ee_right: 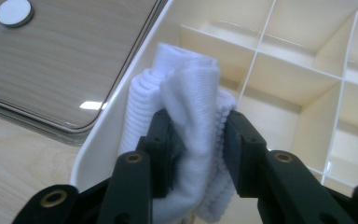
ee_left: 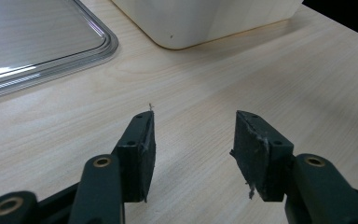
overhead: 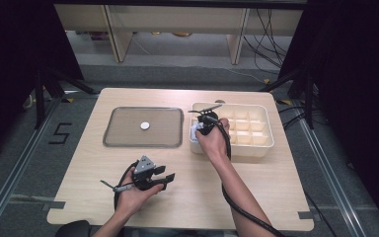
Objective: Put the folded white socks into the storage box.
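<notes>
The right gripper (ee_right: pixel 198 154) holds a white rolled cloth (ee_right: pixel 186 107) between its jaws, at the near left corner of the cream divided box (overhead: pixel 264 143), over a corner compartment. The left gripper (ee_left: pixel 193 154) rests low over the bare table (overhead: pixel 256 197), jaws wide apart with nothing between them. A small white disc (overhead: pixel 144 126) lies on the clear tray (overhead: pixel 113 138) beside the box.

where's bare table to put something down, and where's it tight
Bare wood lies along the near edge of the table, right of the left hand-held gripper, and left of the clear tray. It is tight where the right hand-held gripper grips a white cloth in the divided box.
</notes>
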The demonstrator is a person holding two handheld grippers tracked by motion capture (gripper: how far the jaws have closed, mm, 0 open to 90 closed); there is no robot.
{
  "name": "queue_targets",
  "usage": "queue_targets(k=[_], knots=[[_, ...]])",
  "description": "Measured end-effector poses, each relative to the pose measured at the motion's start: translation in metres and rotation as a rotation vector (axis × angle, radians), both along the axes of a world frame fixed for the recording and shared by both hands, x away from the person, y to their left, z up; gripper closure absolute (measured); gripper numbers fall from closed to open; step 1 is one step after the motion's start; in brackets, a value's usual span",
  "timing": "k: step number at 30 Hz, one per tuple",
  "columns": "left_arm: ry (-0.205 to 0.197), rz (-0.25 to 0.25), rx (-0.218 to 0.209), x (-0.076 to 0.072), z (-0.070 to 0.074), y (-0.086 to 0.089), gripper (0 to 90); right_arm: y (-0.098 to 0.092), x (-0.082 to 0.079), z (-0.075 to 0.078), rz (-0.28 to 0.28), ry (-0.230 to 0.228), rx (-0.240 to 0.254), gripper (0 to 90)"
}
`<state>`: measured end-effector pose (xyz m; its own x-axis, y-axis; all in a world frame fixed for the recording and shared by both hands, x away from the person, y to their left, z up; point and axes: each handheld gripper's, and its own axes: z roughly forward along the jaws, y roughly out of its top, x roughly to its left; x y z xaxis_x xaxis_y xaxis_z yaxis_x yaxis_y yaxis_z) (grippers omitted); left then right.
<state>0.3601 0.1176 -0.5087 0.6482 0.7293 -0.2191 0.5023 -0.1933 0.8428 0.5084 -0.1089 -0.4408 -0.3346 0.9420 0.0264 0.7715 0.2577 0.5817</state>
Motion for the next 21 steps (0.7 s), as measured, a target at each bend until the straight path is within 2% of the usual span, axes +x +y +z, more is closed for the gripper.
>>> queue_targets(k=[6, 7, 8, 9, 11, 12, 14, 15, 16, 18, 19, 21], knots=[[0.004, 0.007, -0.001, 0.0, 0.0, 0.001, 48.2, -0.006, 0.001, 0.005, -0.017, 0.023, 0.051, 53.6], [0.007, 0.006, -0.005, 0.0, 0.0, 0.001, 48.2, -0.006, 0.0, 0.007, -0.041, 0.043, 0.069, 52.6], [0.011, 0.007, -0.009, 0.0, 0.0, 0.001, 48.1, -0.009, 0.0, 0.008, -0.029, 0.034, 0.072, 51.9], [0.003, 0.008, 0.006, 0.0, 0.001, 0.002, 48.1, -0.011, -0.001, 0.01, -0.033, 0.034, 0.083, 51.5], [0.001, 0.008, -0.008, 0.0, 0.0, 0.001, 48.2, -0.013, -0.003, 0.014, -0.049, 0.044, 0.103, 50.6], [0.008, 0.001, -0.008, 0.0, 0.0, 0.001, 48.1, -0.015, -0.004, 0.015, -0.048, 0.035, 0.103, 50.7], [0.003, -0.001, -0.005, 0.0, 0.0, 0.001, 48.1, -0.015, -0.007, 0.017, -0.06, 0.06, 0.126, 52.7], [0.003, 0.003, -0.002, 0.0, 0.001, 0.001, 48.2, -0.016, -0.008, 0.017, -0.054, 0.057, 0.135, 55.2], [0.003, 0.007, -0.004, 0.0, 0.001, 0.001, 48.2, -0.016, -0.009, 0.018, -0.06, 0.081, 0.148, 58.7], [0.009, 0.013, -0.004, 0.0, 0.001, 0.001, 48.1, -0.018, -0.01, 0.018, -0.043, 0.082, 0.151, 65.4], [0.009, 0.013, -0.004, 0.0, 0.001, 0.001, 48.1, -0.017, -0.011, 0.018, -0.049, 0.098, 0.165, 67.6], [0.009, 0.012, -0.008, -0.001, 0.0, 0.001, 48.1, -0.017, -0.011, 0.017, -0.033, 0.102, 0.151, 72.7]])
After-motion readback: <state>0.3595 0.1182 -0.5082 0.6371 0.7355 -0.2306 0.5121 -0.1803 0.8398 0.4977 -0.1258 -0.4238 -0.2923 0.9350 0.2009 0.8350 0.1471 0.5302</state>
